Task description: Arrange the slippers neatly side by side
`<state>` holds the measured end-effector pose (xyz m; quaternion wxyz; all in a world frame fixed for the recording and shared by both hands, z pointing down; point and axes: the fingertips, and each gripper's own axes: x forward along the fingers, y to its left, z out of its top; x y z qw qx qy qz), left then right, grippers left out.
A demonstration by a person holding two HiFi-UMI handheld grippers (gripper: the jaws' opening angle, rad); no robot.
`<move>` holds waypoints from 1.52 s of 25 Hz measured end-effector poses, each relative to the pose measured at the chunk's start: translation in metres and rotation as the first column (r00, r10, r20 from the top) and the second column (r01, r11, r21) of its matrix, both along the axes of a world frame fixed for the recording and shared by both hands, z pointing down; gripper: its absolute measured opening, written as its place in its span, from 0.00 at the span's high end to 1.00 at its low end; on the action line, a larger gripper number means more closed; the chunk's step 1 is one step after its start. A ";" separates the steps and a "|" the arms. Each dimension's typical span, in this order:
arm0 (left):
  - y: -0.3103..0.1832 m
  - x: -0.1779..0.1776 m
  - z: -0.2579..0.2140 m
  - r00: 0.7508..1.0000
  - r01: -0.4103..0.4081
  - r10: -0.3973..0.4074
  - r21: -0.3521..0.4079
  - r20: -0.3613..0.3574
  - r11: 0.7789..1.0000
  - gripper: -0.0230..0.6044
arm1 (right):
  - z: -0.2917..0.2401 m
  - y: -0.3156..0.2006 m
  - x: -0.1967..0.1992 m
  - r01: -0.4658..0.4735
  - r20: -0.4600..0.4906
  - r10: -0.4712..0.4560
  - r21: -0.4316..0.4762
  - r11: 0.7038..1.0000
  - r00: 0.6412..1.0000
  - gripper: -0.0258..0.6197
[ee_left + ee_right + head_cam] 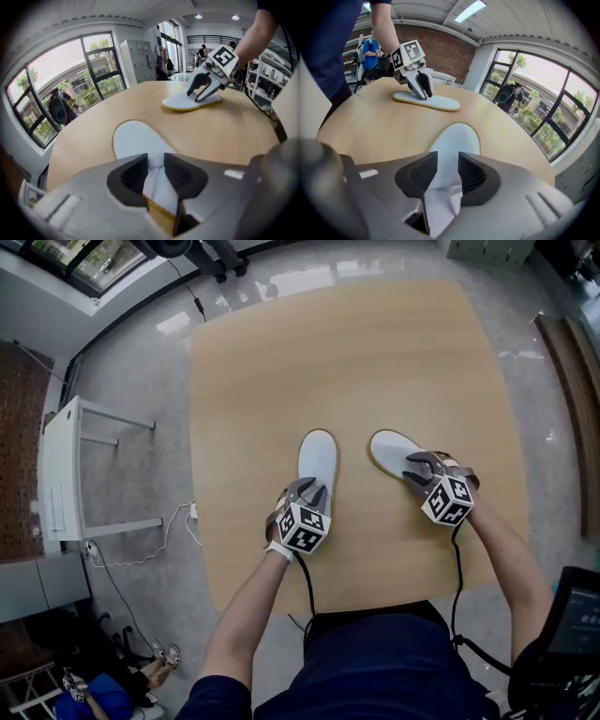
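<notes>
White, yellow-edged slippers lie flat on the wooden table [356, 352], each with its heel end at a gripper. The left gripper [309, 491] stands with its jaws apart astride the heel of the left slipper [317, 457], pads not pressing it; that slipper runs straight out ahead of the jaws. The right gripper [417, 468] is likewise parted over the heel of the right slipper [390, 450], which slants toward its mate, toes nearer than heels. Working from the heels probably lets each sole be swung. The pair looks not yet parallel, so the right one likely needs turning.
</notes>
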<state>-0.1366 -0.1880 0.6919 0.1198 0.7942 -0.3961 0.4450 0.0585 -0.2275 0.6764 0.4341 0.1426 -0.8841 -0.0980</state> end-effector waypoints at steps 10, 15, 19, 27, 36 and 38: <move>0.005 0.002 0.004 0.997 0.055 -0.054 0.023 -0.049 0.998 0.80 | 0.010 0.008 0.000 -0.192 0.077 0.207 -0.170 0.967 0.975 0.91; 0.013 0.006 0.000 0.997 0.058 -0.057 0.020 -0.055 0.998 0.80 | -0.030 -0.013 0.004 -0.289 0.189 0.313 -0.147 0.946 0.931 0.81; 0.023 0.008 -0.001 0.998 0.046 -0.045 0.018 -0.051 0.999 0.80 | -0.025 -0.037 0.022 -0.342 0.137 0.370 -0.190 0.920 0.919 0.73; 0.037 0.023 -0.002 0.998 0.029 -0.029 0.009 -0.061 1.000 0.80 | 0.004 -0.026 0.034 -0.346 0.031 0.467 -0.628 0.697 0.884 0.90; 0.055 0.035 0.005 0.994 0.078 -0.078 -0.010 -0.071 0.997 0.80 | 0.019 0.012 0.034 -0.479 0.005 0.702 -0.729 0.490 0.712 0.90; 0.058 0.040 0.003 0.993 0.088 -0.090 -0.017 -0.077 0.996 0.80 | 0.020 0.022 0.037 -0.509 -0.004 0.747 -0.735 0.449 0.665 0.90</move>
